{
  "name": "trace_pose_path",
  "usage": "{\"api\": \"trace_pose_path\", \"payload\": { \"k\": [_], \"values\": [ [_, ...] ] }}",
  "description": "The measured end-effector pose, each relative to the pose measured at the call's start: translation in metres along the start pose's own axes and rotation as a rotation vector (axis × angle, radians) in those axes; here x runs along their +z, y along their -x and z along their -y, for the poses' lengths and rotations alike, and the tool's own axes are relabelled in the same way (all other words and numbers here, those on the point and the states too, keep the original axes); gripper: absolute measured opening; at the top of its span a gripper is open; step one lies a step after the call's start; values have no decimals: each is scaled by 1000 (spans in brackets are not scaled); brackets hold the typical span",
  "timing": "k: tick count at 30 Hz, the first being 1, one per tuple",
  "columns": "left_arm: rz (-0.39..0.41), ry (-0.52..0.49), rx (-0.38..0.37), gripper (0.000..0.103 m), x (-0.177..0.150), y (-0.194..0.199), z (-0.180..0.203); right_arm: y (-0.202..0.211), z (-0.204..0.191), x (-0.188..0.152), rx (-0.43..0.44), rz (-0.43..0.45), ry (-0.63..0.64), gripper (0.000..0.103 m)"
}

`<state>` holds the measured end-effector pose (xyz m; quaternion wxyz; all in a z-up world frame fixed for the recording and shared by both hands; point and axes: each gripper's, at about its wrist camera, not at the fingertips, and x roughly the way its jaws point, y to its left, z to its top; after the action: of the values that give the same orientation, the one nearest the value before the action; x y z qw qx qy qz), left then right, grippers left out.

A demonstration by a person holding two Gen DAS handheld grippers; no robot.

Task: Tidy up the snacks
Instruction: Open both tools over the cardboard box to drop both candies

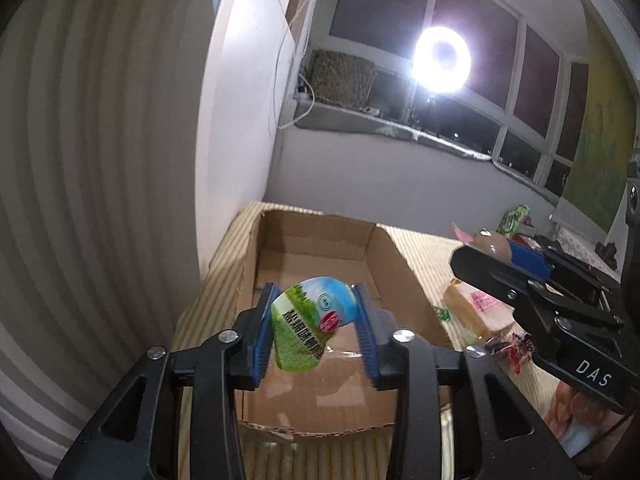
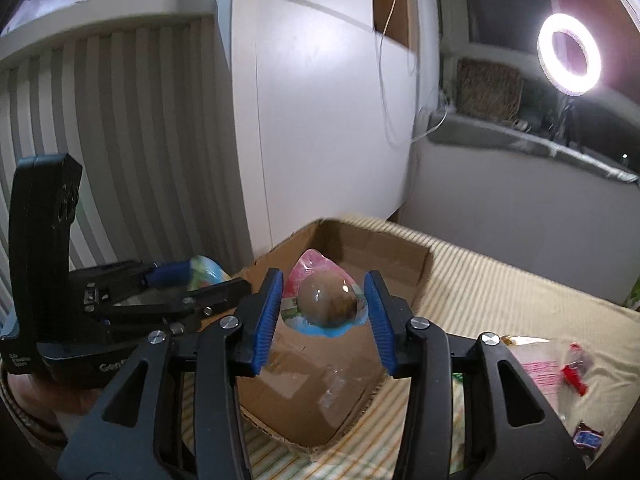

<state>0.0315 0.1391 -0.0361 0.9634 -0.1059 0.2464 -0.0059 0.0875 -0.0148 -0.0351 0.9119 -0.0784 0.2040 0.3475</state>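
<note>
A green-and-blue egg snack packet (image 1: 308, 320) hangs tilted between the blue pads of my left gripper (image 1: 315, 288), above the open cardboard box (image 1: 320, 232). Its top edge grazes the pads and a gap shows lower down, so the jaws look open. A pink-and-blue packet holding a brown egg (image 2: 326, 300) sits between the pads of my right gripper (image 2: 323, 274) over the same box (image 2: 380, 248), with thin gaps at its sides. Each view shows the other gripper beside it: the right gripper (image 1: 484, 252) and the left gripper (image 2: 216, 278).
The box lies on a striped yellow cover (image 1: 416, 248) against a white wall. To its right lie a bread packet (image 1: 476, 308), a red-wrapped sweet (image 1: 512, 350) and a green packet (image 1: 512, 220). A red wrapper (image 2: 574, 372) lies there too. A bright ring light (image 1: 442, 60) glares from the window.
</note>
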Motion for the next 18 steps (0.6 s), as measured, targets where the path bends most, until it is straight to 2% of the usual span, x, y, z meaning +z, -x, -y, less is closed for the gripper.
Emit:
{"api": "trace_pose_path", "payload": {
  "k": [1, 3, 10, 18],
  "values": [
    [-6, 1, 11, 57, 0, -3, -1, -2, 2, -2, -1, 0, -1, 46],
    [-3, 10, 43, 76, -1, -3, -3, -4, 5, -4, 4, -1, -11, 46],
    [33, 61, 83, 78, 5, 17, -19, 10, 14, -3, -25, 25, -26, 46],
    [79, 95, 117, 79, 12, 43, -30, 23, 4, -6, -11, 31, -29, 47]
  ]
}}
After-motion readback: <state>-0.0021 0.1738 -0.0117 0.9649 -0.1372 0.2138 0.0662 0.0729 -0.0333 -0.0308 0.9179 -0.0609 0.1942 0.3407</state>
